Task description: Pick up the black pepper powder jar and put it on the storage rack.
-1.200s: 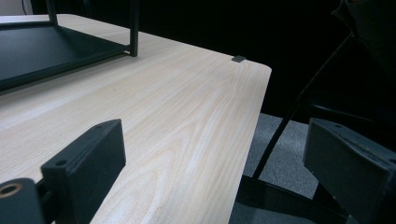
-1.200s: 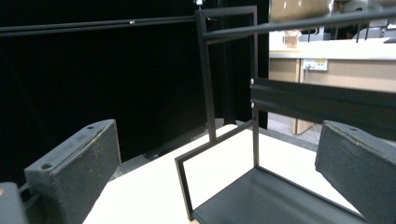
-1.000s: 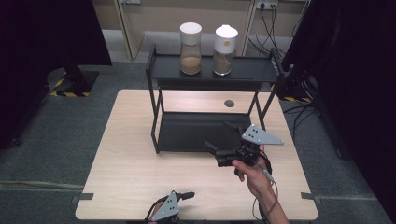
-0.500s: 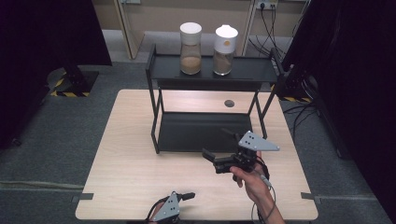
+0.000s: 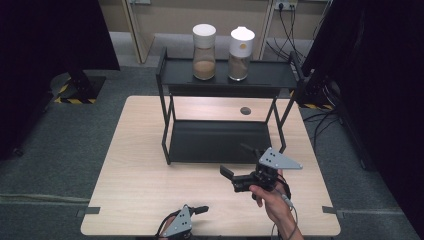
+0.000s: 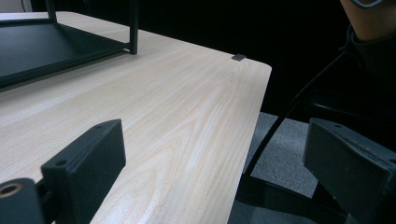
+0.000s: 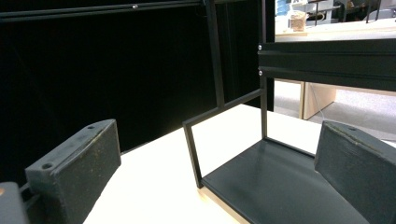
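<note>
A black two-tier rack (image 5: 225, 142) stands on the far half of a light wooden table (image 5: 140, 175). Two white-lidded jars sit on its top shelf: one with brown contents (image 5: 204, 52) and one with a yellow dot on the lid (image 5: 241, 50). A hand holds my right gripper (image 5: 236, 161) open and empty above the table, just in front of the rack's right front leg. In the right gripper view, the jaws (image 7: 219, 135) point at the rack's lower shelf (image 7: 280, 182). My left gripper (image 5: 199, 210) is at the table's near edge, open and empty (image 6: 217, 140).
A small dark round hole (image 5: 245, 110) marks the table behind the rack. In the left gripper view the table's corner (image 6: 254, 65) drops to grey floor, with a cable (image 6: 280, 126) trailing past it. Dark curtains flank the table on both sides.
My right gripper has drawn back from the rack toward the near edge and slightly left, staying open. The left gripper has not moved.
</note>
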Available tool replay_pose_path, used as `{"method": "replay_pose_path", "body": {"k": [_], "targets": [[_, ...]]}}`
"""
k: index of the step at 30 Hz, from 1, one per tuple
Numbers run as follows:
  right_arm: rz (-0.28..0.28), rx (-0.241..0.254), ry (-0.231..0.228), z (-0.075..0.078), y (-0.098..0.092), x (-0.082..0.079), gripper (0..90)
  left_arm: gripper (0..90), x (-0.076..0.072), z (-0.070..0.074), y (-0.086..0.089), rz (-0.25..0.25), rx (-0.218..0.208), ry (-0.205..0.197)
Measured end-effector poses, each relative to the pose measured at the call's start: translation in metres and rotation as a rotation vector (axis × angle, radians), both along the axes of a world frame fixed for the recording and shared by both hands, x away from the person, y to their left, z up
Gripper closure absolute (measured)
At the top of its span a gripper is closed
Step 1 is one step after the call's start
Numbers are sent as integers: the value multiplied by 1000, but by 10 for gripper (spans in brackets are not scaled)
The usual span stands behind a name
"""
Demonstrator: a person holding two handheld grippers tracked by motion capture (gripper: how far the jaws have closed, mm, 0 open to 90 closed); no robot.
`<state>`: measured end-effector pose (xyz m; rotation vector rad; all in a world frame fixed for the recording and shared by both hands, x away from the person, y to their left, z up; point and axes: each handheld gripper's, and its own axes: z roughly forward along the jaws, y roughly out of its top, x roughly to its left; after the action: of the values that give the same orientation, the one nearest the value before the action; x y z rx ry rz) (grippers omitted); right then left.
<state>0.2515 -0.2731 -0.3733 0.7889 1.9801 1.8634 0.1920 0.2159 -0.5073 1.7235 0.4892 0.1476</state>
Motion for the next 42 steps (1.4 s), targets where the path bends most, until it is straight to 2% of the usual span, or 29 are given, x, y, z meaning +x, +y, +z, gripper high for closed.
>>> {"method": "replay_pose_path", "body": {"k": [6, 11, 18, 25, 30, 42], "targets": [[-2, -1, 9, -7, -2, -3, 7, 52, 0, 0, 0, 2, -2, -1], [-9, -29, 16, -12, 0, -5, 7, 52, 0, 0, 0, 1, 1, -3], [-2, -23, 36, -22, -1, -7, 7, 52, 0, 0, 1, 2, -1, -5], [-19, -25, 45, -29, -5, -12, 9, 52, 0, 0, 1, 4, -3, -2], [-26, -26, 67, -35, -8, -16, 9, 52, -1, 0, 1, 4, -3, -5], [-25, -34, 68, -38, -6, -19, 12, 52, 0, 0, 0, 2, -2, -1]]}}
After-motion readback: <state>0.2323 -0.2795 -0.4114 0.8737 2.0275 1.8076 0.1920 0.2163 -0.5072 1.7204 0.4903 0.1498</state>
